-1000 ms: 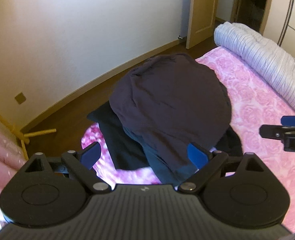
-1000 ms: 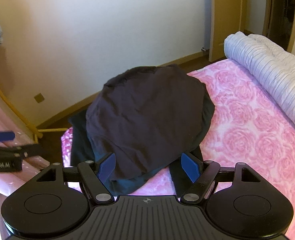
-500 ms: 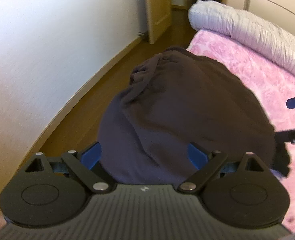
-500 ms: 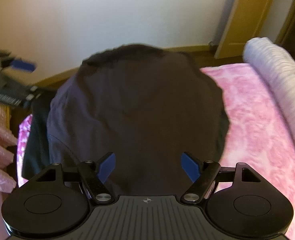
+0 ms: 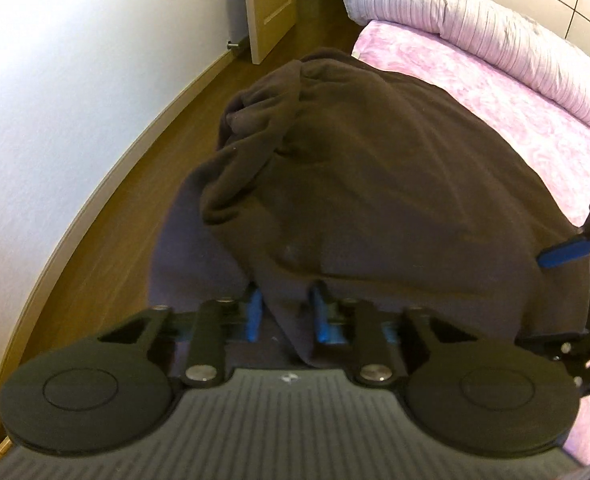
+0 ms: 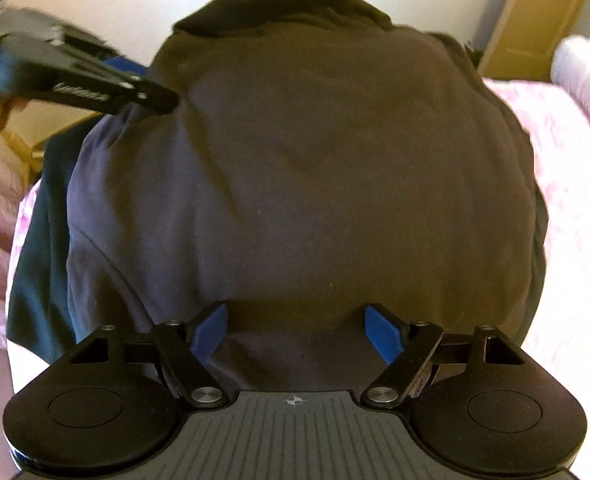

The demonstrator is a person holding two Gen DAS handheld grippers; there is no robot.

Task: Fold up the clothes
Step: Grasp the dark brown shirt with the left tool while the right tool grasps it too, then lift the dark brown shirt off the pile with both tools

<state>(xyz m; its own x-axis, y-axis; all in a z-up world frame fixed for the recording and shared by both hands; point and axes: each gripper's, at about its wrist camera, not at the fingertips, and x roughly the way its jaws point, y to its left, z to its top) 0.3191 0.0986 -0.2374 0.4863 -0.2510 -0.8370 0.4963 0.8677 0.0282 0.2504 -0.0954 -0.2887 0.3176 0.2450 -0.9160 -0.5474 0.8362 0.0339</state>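
Dark garment [image 5: 375,184], soft knit, heaped on pink rose-print bedspread [image 5: 475,76].
Left gripper [image 5: 285,316]: angled steeply down, jaws closing, blue pads pinching a hanging fold at the garment's near edge. Right gripper [image 6: 297,330]: angled steeply down over the smooth domed cloth, jaws wide but closing, pads not pressing.

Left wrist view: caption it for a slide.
Left tool closing on a fold of the dark garment heaped on the pink bedspread.
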